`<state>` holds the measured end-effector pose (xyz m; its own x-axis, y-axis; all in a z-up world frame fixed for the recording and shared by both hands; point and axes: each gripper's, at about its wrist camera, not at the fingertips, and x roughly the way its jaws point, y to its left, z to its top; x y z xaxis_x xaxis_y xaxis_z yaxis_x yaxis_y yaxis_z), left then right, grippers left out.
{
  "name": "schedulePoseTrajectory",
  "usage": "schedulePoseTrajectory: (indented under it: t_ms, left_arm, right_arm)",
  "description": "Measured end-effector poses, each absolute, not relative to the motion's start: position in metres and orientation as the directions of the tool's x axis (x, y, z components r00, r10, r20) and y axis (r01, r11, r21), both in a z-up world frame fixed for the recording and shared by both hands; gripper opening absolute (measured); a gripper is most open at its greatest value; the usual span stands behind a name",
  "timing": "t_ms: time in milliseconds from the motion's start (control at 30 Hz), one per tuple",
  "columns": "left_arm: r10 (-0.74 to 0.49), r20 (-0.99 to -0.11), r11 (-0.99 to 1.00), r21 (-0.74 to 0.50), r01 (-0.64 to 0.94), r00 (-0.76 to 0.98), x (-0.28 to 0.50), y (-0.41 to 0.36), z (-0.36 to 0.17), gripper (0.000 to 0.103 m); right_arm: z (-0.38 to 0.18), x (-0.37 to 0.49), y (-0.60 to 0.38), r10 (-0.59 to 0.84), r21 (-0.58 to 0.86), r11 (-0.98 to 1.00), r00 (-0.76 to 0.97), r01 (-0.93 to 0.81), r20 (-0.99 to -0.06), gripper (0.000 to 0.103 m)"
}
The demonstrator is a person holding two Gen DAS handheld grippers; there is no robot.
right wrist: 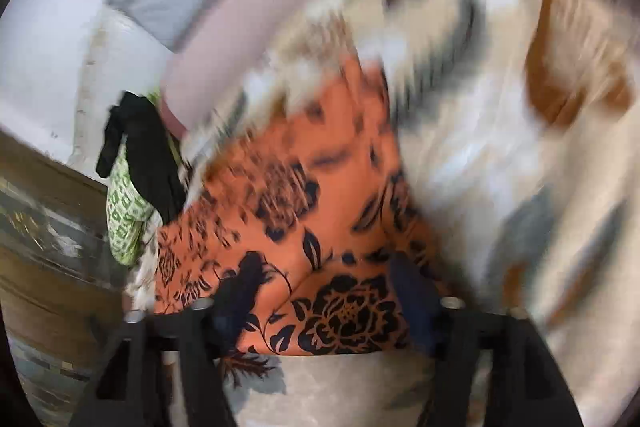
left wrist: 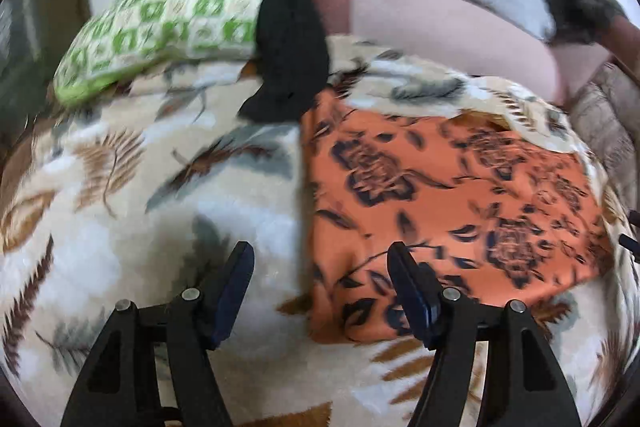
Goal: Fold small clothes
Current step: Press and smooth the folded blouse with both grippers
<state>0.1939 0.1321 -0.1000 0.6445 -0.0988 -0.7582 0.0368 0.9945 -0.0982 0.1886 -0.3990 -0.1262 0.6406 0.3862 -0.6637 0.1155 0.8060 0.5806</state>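
one orange cloth [left wrist: 452,187], two tongs [left wrist: 320,259] [right wrist: 324,267] (both spread).

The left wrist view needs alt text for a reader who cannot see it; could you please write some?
The open left gripper hovers over the near left edge of an orange flowered cloth lying flat on a leaf-patterned blanket. Behind, a black garment drapes over a green-and-white pillow.

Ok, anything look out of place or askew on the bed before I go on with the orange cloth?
One thing: a black garment is draped unfolded over the green patterned pillow, trailing onto the leaf-print blanket. The orange floral cloth lies fairly flat. The right view is too blurred to add more.
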Motion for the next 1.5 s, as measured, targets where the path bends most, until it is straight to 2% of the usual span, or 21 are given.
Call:
schedulePoseTrajectory:
  t_ms: [67, 167, 333, 433, 533, 567, 600, 633, 667, 700, 833, 1000, 1133, 1233, 1267, 1300, 1333, 1367, 1400, 1433, 1500]
  left_arm:
    - [-0.149, -0.753, 0.988, -0.142, 0.063, 0.64, 0.193, 0.129, -0.1, 0.072]
    - [-0.155, -0.785, 0.986, -0.162, 0.043, 0.6, 0.2, 0.123, -0.115, 0.073]
    - [-0.168, -0.761, 0.981, -0.189, 0.034, 0.627, 0.224, 0.127, -0.112, 0.073]
    - [-0.179, -0.755, 0.98, -0.193, 0.046, 0.63, 0.245, 0.126, -0.111, 0.076]
    - [-0.131, -0.85, 0.989, -0.146, 0.011, 0.511, 0.274, 0.123, -0.143, 0.075]
    - [-0.164, -0.864, 0.983, -0.181, 0.01, 0.476, 0.279, 0.125, -0.154, 0.058]
    - [-0.181, -0.85, 0.98, -0.199, 0.017, 0.495, 0.278, 0.126, -0.155, 0.039]
    - [-0.208, -0.847, 0.975, -0.218, 0.038, 0.49, 0.278, 0.125, -0.154, 0.028]
    - [-0.219, -0.847, 0.973, -0.229, 0.039, 0.484, 0.279, 0.123, -0.152, 0.021]
    - [-0.208, -0.85, 0.975, -0.218, 0.035, 0.484, 0.28, 0.121, -0.151, 0.017]
    - [-0.179, -0.85, 0.981, -0.192, 0.027, 0.496, 0.279, 0.114, -0.137, 0.014]
    - [-0.207, -0.767, 0.978, -0.185, 0.099, 0.607, 0.239, 0.105, -0.069, 0.013]
    - [-0.229, -0.717, 0.973, -0.177, 0.146, 0.658, 0.173, 0.098, -0.024, 0.014]
    - [-0.225, -0.755, 0.974, -0.197, 0.114, 0.616, 0.133, 0.102, -0.05, 0.021]
    - [-0.221, -0.767, 0.975, -0.194, 0.11, 0.602, 0.129, 0.104, -0.065, 0.029]
    - [-0.2, -0.793, 0.979, -0.176, 0.098, 0.575, 0.125, 0.107, -0.089, 0.044]
    - [-0.156, -0.838, 0.988, -0.135, 0.077, 0.523, 0.125, 0.11, -0.118, 0.045]
    - [-0.112, -0.881, 0.994, -0.096, 0.059, 0.459, 0.126, 0.113, -0.141, 0.049]
    - [-0.14, -0.871, 0.99, -0.132, 0.048, 0.472, 0.123, 0.12, -0.144, 0.049]
    - [-0.142, -0.847, 0.988, -0.157, 0.016, 0.512, 0.118, 0.127, -0.133, 0.049]
    - [-0.12, -0.811, 0.991, -0.132, 0.02, 0.572, 0.115, 0.13, -0.107, 0.051]
  right_arm:
    - [-0.133, 0.182, -0.406, 0.382, 0.573, 0.807, 0.613, 0.144, -0.692, 0.084]
    - [-0.15, 0.185, -0.42, 0.389, 0.594, 0.78, 0.593, 0.194, -0.705, 0.084]
    - [-0.147, 0.224, -0.411, 0.415, 0.559, 0.823, 0.567, 0.099, -0.712, 0.084]
    - [-0.151, 0.257, -0.412, 0.4, 0.534, 0.84, 0.548, 0.101, -0.734, 0.084]
    - [-0.17, 0.284, -0.408, 0.42, 0.537, 0.834, 0.488, 0.124, -0.765, 0.082]
    - [-0.174, 0.288, -0.406, 0.426, 0.541, 0.832, 0.483, 0.124, -0.765, 0.074]
    - [-0.173, 0.289, -0.404, 0.421, 0.533, 0.837, 0.48, 0.12, -0.769, 0.052]
    - [-0.173, 0.291, -0.402, 0.441, 0.546, 0.829, 0.462, 0.117, -0.769, 0.032]
    - [-0.173, 0.293, -0.399, 0.451, 0.548, 0.828, 0.447, 0.113, -0.773, 0.024]
    - [-0.171, 0.294, -0.394, 0.431, 0.517, 0.85, 0.439, 0.095, -0.789, 0.023]
    - [-0.158, 0.299, -0.39, 0.412, 0.489, 0.868, 0.426, 0.084, -0.805, 0.017]
    - [-0.09, 0.278, -0.379, 0.412, 0.469, 0.883, 0.493, -0.01, -0.766, 0.013]
    - [-0.039, 0.234, -0.379, 0.412, 0.454, 0.889, 0.537, -0.059, -0.736, 0.012]
    - [-0.037, 0.189, -0.398, 0.45, 0.511, 0.859, 0.526, -0.033, -0.722, 0.013]
    - [-0.051, 0.175, -0.404, 0.464, 0.524, 0.851, 0.499, -0.024, -0.731, 0.017]
    - [-0.064, 0.17, -0.401, 0.471, 0.526, 0.85, 0.481, -0.025, -0.739, 0.02]
    - [-0.089, 0.162, -0.405, 0.474, 0.528, 0.849, 0.447, -0.003, -0.759, 0.026]
    - [-0.116, 0.157, -0.41, 0.456, 0.514, 0.857, 0.401, 0.043, -0.794, 0.051]
    - [-0.144, 0.153, -0.414, 0.403, 0.457, 0.883, 0.334, 0.101, -0.852, 0.068]
    - [-0.156, 0.148, -0.417, 0.351, 0.407, 0.903, 0.312, 0.137, -0.883, 0.068]
    - [-0.144, 0.135, -0.425, 0.384, 0.469, 0.874, 0.41, 0.129, -0.827, 0.066]
